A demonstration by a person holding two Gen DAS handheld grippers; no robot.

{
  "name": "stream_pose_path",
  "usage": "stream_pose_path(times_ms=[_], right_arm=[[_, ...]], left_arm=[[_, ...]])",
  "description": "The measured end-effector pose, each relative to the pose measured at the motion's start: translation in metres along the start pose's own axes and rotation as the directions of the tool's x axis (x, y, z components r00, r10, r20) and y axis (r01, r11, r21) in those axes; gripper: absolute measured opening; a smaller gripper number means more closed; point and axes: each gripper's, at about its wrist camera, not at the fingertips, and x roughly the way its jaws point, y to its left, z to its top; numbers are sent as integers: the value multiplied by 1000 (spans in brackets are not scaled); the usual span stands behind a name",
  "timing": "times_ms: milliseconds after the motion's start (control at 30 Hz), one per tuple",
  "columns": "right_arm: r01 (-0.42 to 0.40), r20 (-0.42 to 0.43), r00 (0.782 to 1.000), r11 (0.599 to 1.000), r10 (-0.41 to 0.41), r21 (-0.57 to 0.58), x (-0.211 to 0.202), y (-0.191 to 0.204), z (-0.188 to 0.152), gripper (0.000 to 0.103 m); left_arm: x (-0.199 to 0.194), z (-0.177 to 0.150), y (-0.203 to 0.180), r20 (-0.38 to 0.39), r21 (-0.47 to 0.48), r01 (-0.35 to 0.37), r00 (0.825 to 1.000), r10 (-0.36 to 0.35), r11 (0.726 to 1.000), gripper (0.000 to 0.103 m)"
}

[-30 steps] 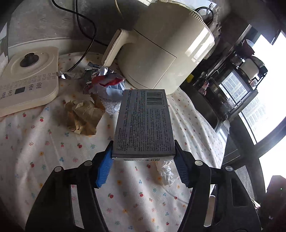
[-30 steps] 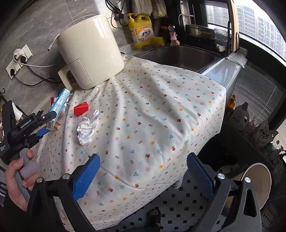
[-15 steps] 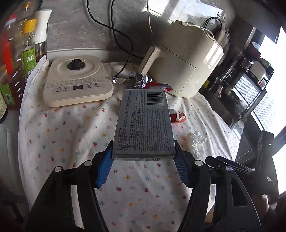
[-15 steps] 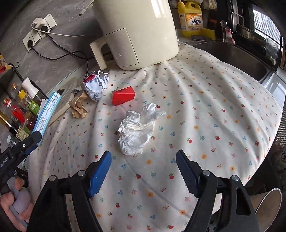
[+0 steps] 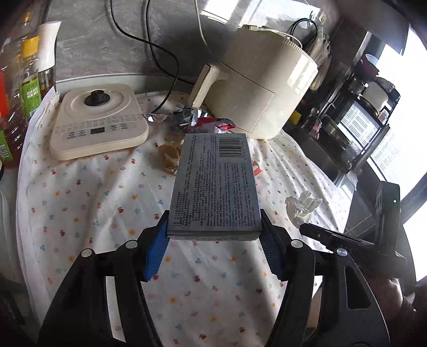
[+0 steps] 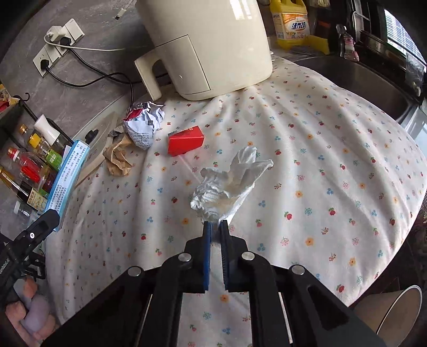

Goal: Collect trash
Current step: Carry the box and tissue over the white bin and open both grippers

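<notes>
Left gripper (image 5: pixel 213 237) clamps the gray box (image 5: pixel 215 184) flat above the tablecloth (image 6: pixel 320 149), freeing the right gripper (image 6: pixel 215 227) to pinch 1 crumpled tissue (image 6: pixel 226 184) by its near end (red box (image 6: pixel 186 140) awaits).

One grey box (image 5: pixel 214 184), one red box (image 6: pixel 186 140), one tissue (image 6: pixel 226 184), two crumpled wrappers (image 6: pixel 145 122), two tools (image 6: pixel 215 229).

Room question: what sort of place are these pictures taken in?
Most likely a home kitchen counter, covered with a flowered cloth. A steel sink sits at one end with a yellow detergent jug beside it, a cream air fryer stands by the wall, and sauce bottles line the other end.
</notes>
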Motion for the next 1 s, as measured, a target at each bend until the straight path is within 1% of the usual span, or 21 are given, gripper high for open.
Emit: stream_pose_path(times_ms=[167,233,333,433,533,700,833,1000], right_arm=[[56,48,997,994,-61,97,-44,-53,-16,8],[86,64,993,986,-96,141,-62,-77,-24,8],[133,83,985,968,-154,212,-89,-116,-40,8],[181,84,973,939,-214,292,-111,-155,-59,8],[224,82,959,906,-270,360,-136,-191,-81,8],[278,68,935,837,-348,471,-176,-248,-122,8],[308,42,920,786,-390,536,-200,-287,-154,8],[333,11,908,738,-418,586,-219,-326,-187,9]], left_arm=[[26,2,-55,-31,87,100,995,-97,991,63],[37,1,-81,-53,120,144,989,-139,982,63],[53,-6,-122,-89,177,212,976,-199,961,63],[66,-14,-164,-130,220,278,958,-254,935,63],[78,-27,-204,-180,250,338,937,-299,907,63],[91,-54,-272,-260,314,424,899,-353,849,63],[95,-76,-316,-306,337,472,873,-379,814,63],[102,-105,-361,-359,353,505,850,-384,788,63]])
